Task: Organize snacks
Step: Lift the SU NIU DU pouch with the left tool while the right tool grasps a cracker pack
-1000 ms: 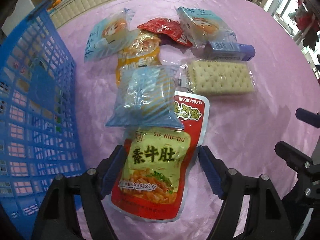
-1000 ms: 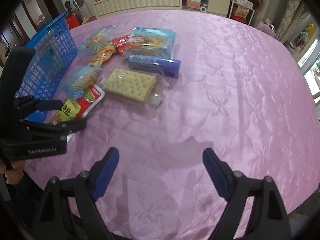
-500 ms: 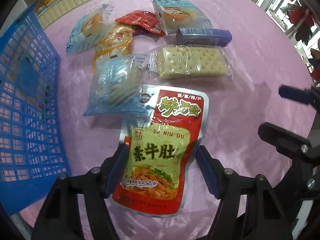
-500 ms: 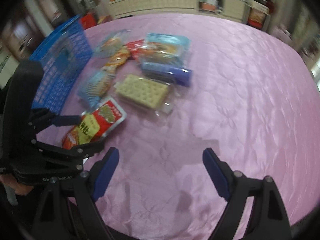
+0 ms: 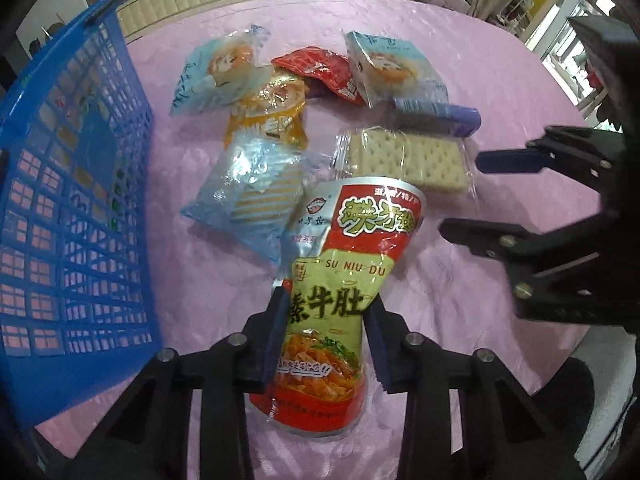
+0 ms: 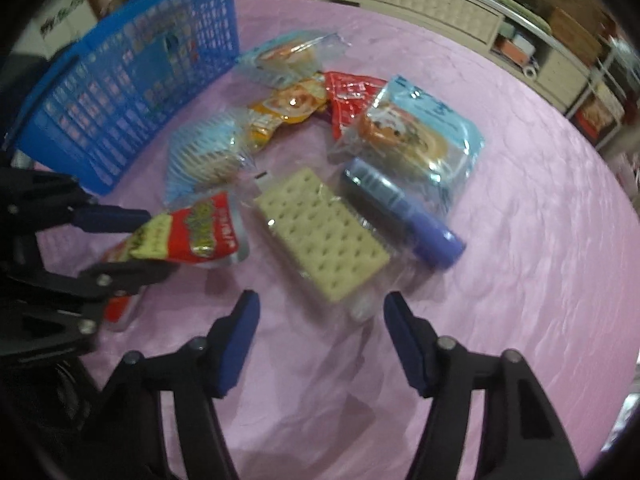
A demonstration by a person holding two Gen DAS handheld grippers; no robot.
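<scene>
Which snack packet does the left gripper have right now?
The red-and-yellow pouch, pinched between the left gripper; the other packets lie loose on the pink cloth.

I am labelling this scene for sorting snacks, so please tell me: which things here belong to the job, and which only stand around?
Belong:
- red and yellow foil pouch, pinched in left claw
- clear-wrapped pale cracker pack
- purple tube-shaped pack
- blue plastic lattice basket

Stand around:
- cream cabinet behind the pink table

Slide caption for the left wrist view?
Left hand-held gripper pinches the red snack pouch beside the blue basket.
</scene>
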